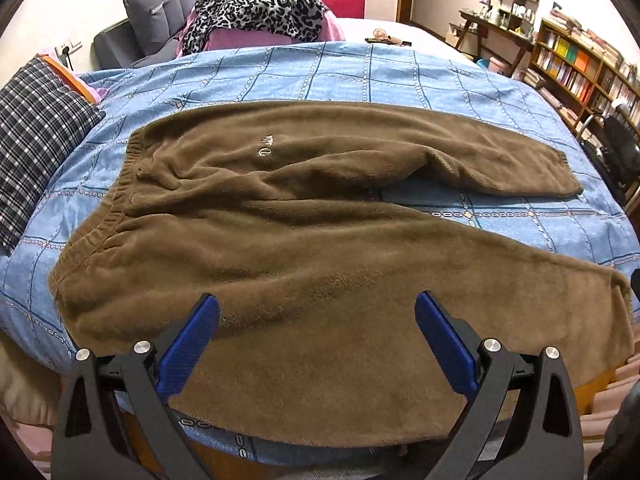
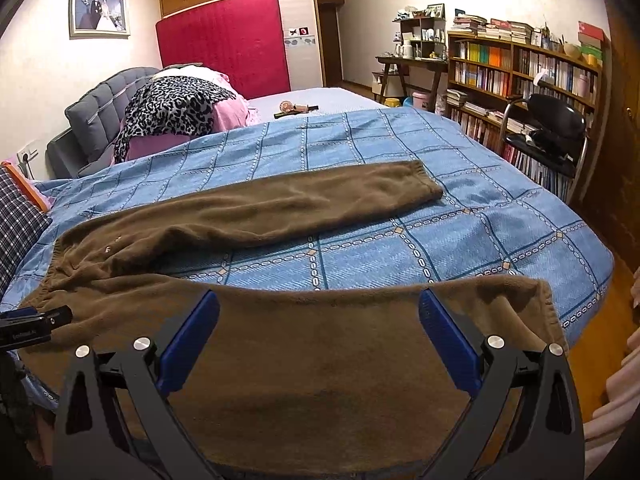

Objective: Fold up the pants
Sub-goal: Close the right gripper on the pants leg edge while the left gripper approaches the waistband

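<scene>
Brown fleece pants lie spread flat on the blue checked bedspread, waistband to the left, both legs running right and splayed apart. My left gripper is open and empty, hovering over the near leg close to the hip. My right gripper is open and empty over the near leg toward its cuff. The far leg lies flat further back. The left gripper's body shows at the left edge of the right wrist view.
A plaid pillow lies at the left. A leopard-print cloth on pink bedding sits by the grey headboard. A bookshelf and black chair stand right of the bed.
</scene>
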Action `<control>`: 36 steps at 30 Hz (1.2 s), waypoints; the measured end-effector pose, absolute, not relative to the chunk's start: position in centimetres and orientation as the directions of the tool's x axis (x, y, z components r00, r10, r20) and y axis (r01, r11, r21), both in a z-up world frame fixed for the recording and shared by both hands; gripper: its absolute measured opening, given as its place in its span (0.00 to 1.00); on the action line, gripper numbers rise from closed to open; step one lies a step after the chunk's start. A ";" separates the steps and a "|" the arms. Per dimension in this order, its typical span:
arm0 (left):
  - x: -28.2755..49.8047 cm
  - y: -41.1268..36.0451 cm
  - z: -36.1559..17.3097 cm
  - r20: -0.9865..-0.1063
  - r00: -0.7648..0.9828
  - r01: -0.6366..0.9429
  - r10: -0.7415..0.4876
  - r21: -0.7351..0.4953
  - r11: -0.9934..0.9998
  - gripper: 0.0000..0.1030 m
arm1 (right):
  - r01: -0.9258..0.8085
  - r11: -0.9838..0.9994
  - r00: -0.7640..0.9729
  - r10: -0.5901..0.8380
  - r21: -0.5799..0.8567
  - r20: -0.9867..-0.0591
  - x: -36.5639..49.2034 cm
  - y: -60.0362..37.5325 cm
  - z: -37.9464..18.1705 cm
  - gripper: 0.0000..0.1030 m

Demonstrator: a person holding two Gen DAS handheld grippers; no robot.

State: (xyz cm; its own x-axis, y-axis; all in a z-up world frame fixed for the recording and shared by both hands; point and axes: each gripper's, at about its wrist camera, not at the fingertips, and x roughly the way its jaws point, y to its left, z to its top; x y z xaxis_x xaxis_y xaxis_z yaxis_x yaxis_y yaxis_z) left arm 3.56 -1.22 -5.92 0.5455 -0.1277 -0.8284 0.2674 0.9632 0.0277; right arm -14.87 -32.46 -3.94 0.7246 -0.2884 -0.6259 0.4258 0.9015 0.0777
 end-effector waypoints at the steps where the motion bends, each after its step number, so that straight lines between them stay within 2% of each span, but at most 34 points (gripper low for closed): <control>1: 3.8 -1.3 -6.0 -0.828 0.547 0.265 -0.121 0.034 0.964 0.95 | 0.433 0.898 0.721 -0.292 0.080 -0.629 -14.9 -32.9 -4.1 0.97; 7: 5.1 -1.9 -6.9 -0.834 0.545 0.252 -0.086 0.065 0.965 0.95 | 0.503 0.857 0.698 -0.327 0.111 -0.637 -15.8 -36.2 -4.7 0.97; 23: 7.6 -5.1 -9.6 -0.842 0.539 0.261 -0.010 0.156 0.953 0.95 | 0.717 0.692 0.565 -0.504 0.086 -0.653 -20.9 -47.6 -7.3 0.97; 33: 9.5 -5.7 -11.3 -0.846 0.531 0.241 0.037 0.193 0.951 0.95 | 0.771 0.633 0.481 -0.500 0.076 -0.720 -21.9 -55.1 -11.7 0.97; 36: 10.2 -5.7 -12.2 -0.855 0.518 0.238 0.040 0.188 0.953 0.95 | 0.753 0.644 0.508 -0.442 0.132 -0.740 -21.7 -57.0 -13.2 0.89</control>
